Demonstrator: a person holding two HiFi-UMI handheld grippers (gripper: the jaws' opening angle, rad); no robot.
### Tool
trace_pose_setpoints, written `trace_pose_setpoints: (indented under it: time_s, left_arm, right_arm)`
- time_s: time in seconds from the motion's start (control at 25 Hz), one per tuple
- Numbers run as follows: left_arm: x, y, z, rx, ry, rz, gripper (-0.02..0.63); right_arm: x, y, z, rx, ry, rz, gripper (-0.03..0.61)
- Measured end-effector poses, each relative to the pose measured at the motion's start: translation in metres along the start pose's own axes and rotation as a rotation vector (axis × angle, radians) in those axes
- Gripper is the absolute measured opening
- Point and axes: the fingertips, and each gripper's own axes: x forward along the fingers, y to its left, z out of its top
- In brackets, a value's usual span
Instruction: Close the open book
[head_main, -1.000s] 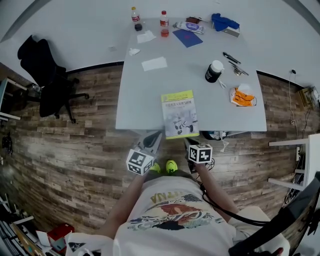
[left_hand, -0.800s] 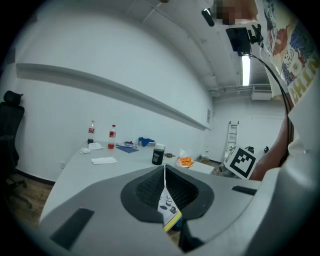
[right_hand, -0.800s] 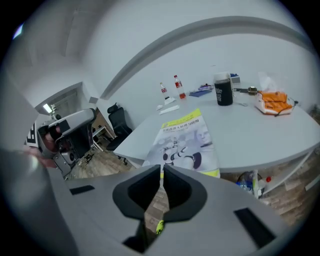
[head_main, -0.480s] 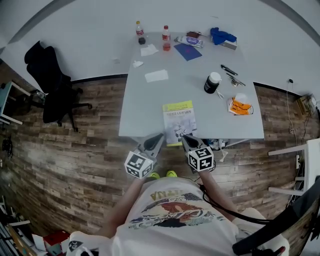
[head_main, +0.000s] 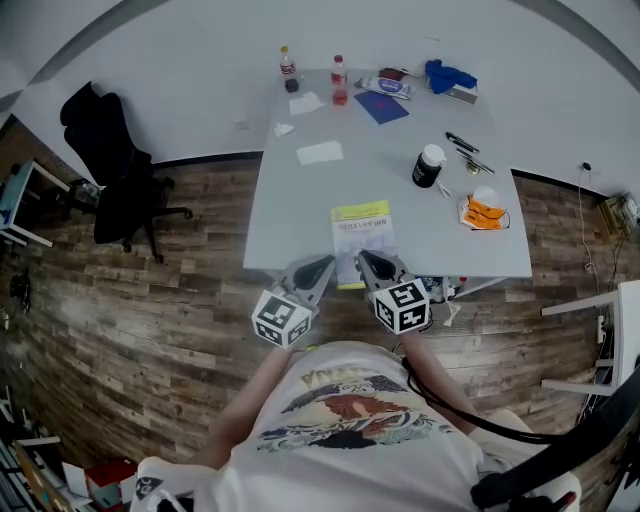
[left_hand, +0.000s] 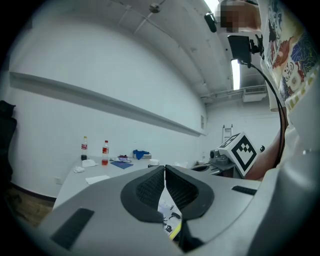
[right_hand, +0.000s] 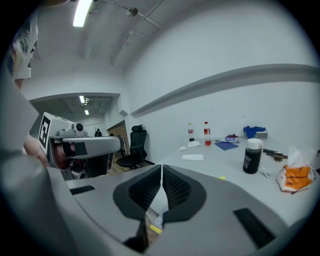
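Both grippers empty. My left gripper (head_main: 312, 268) has its jaws pressed together with nothing between them, and my right gripper (head_main: 372, 265) is the same, pads closed on air. Both tips hover at the near edge of the table (head_main: 290, 215), side by side. The book (head_main: 362, 240) lies flat just beyond and between them, close to that edge. Only a cover with a yellow-green top shows, so to me it looks already shut, though I can't see the spine side. Risks: with the jaws closed I can only push, and a nudge could slide the book or tip it off the near edge. A careless poke could also crease the cover. The black jar (head_main: 428, 167) and bottles (head_main: 339, 80) stand well apart, so bumping them is unlikely.
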Motion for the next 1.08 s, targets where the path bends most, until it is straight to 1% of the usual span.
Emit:
trace_pose_setpoints:
  time_s: [0.2, 0.44, 0.64, 1.08]
  left_arm:
    - [0.004, -0.01, -0.002, 0.026, 0.008, -0.004, 0.014]
    - [0.006, -0.019, 0.001, 0.029, 0.005, -0.006, 0.014]
    - [0.008, -0.026, -0.006, 0.051, 0.024, -0.013, 0.014]
    - [0.012, -0.025, -0.002, 0.058, 0.016, -0.015, 0.014]
  right_arm:
    - [-0.006, 0.001, 0.0, -0.023, -0.009, -0.005, 0.021]
    - [-0.011, 0.003, 0.0, -0.027, -0.013, 0.005, 0.022]
    - [-0.014, 0.003, -0.005, -0.025, -0.005, 0.011, 0.021]
    - [-0.008, 0.003, -0.005, -0.028, 0.003, 0.028, 0.022]
